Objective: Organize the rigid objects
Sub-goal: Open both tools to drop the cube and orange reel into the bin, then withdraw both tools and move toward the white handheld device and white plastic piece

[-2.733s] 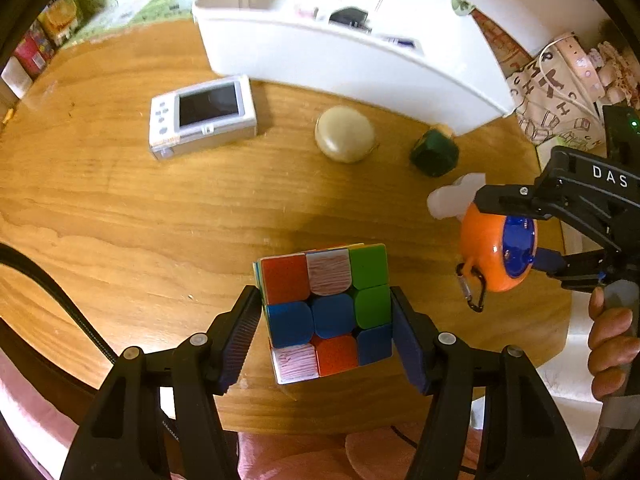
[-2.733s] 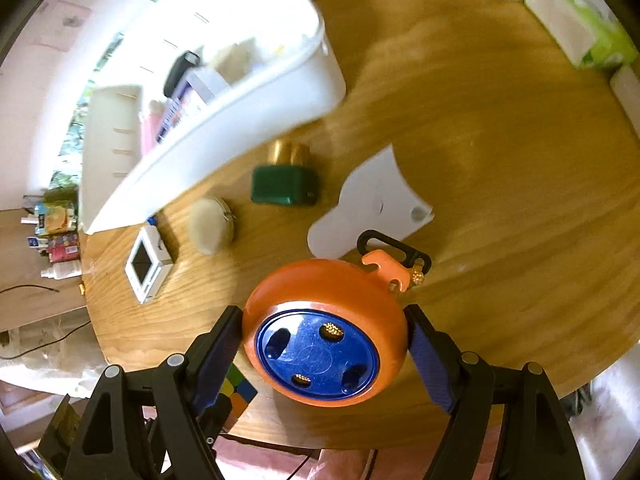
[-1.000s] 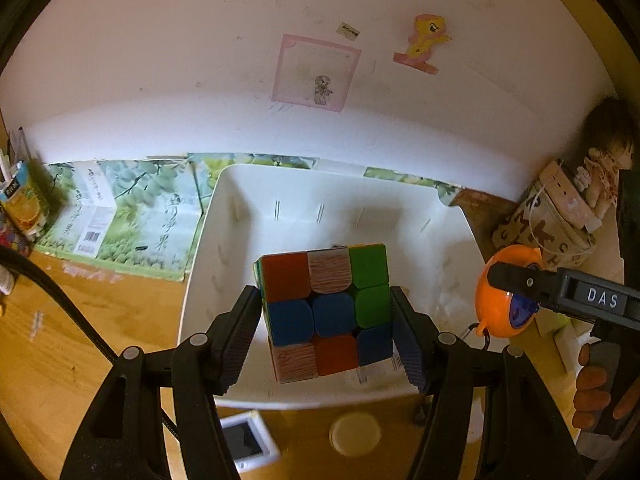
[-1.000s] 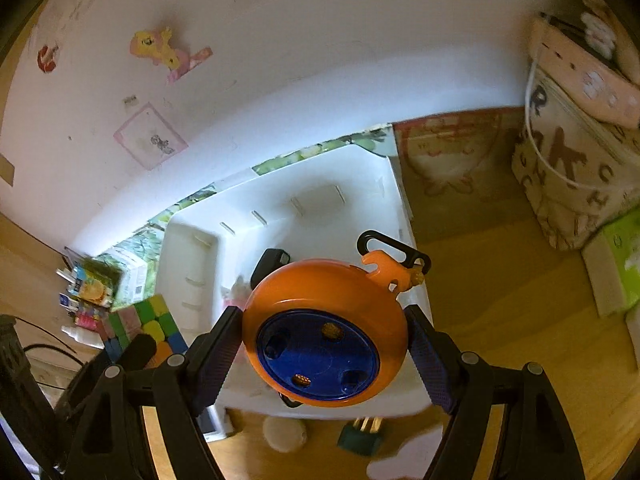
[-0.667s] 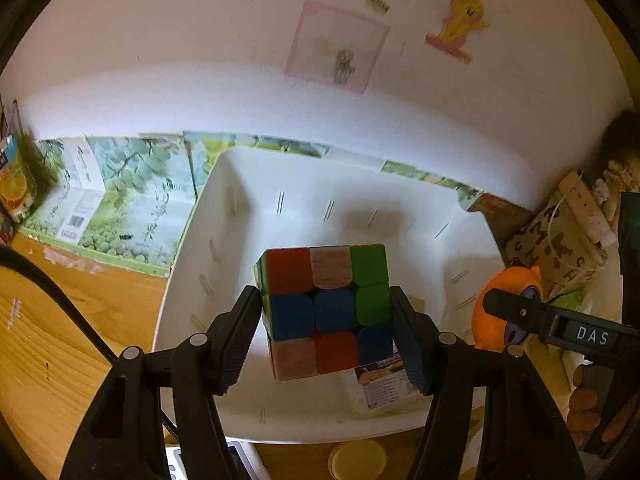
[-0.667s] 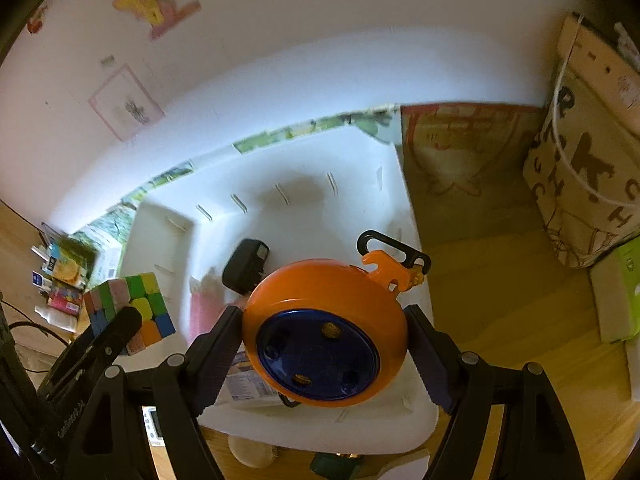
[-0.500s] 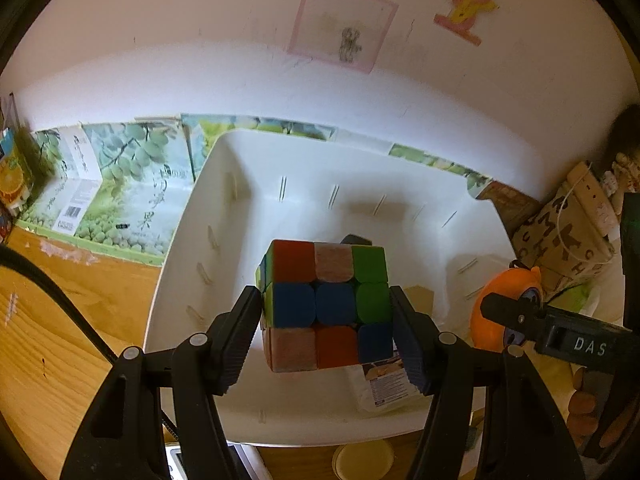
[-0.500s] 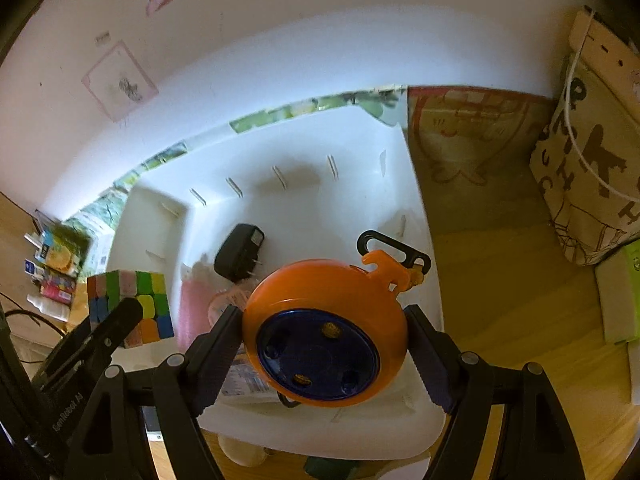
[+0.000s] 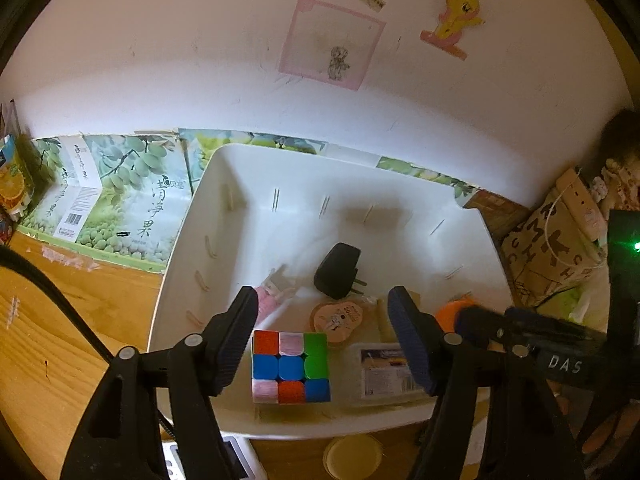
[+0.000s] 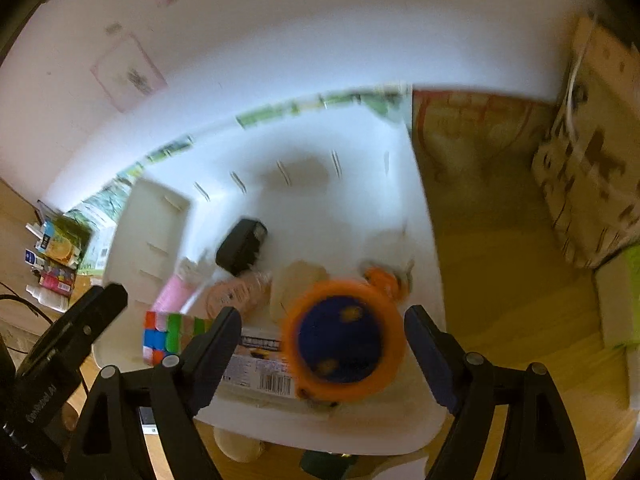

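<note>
A colourful puzzle cube (image 9: 290,366) lies in the white bin (image 9: 176,292) near its front wall. My left gripper (image 9: 321,294) hangs above it, jaws opening, pads clear of the cube on both sides. In the right wrist view the orange reel with a blue face (image 10: 340,344) is blurred and sits loose between the jaws of my right gripper (image 10: 323,316), which are opening, with a gap at each pad. The cube (image 10: 168,336) shows at the left there. The reel (image 9: 450,312) peeks out at the bin's right side in the left wrist view.
The bin also holds a black charger (image 9: 338,270), a pink item (image 9: 268,300), a round tan disc (image 9: 338,316) and a clear labelled box (image 9: 390,372). A cream round lid (image 9: 352,452) and white camera (image 9: 236,456) lie before the bin. A patterned bag (image 9: 560,240) stands right.
Both pairs of jaws have spread. The cube has left the left pads and dropped into the bin. The orange reel has slipped free of the right pads and is moving down, blurred.
</note>
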The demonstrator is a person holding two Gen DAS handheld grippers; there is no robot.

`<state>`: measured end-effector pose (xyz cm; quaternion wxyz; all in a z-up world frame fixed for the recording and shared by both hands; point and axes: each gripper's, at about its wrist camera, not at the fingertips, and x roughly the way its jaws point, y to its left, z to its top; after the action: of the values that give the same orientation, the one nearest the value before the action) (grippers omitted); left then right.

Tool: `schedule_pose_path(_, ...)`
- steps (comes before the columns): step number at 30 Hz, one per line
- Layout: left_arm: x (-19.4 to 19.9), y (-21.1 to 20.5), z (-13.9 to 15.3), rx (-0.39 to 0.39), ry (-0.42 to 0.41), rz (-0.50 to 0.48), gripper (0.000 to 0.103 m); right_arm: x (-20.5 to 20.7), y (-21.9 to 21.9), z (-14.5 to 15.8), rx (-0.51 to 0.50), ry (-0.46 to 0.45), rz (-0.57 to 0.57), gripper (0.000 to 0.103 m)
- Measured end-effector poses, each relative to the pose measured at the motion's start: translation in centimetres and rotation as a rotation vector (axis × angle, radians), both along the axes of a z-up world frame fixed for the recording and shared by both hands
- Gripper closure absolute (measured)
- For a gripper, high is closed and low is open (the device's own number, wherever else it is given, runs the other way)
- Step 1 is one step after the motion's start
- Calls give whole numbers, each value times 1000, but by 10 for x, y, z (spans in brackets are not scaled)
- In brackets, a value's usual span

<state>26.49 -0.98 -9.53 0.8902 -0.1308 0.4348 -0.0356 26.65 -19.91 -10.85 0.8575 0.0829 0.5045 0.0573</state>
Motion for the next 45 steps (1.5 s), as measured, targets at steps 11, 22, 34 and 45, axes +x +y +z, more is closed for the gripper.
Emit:
schedule_pose_path(11, -47, -5, 55, 43, -120, 31, 25, -38, -6, 53, 11, -156, 24, 19)
schedule_pose_path(22, -123, -11, 96, 115, -235, 97, 25, -93, -18, 79, 63, -224, 42, 19)
schedule_pose_path(34, -188, -26, 94, 109, -225, 215, 25, -144, -36, 66, 59, -187, 116, 19)
schedule_pose_path(45, -222, -40, 78, 119, -148, 282, 25, -162, -55, 34, 118, -60, 134, 19)
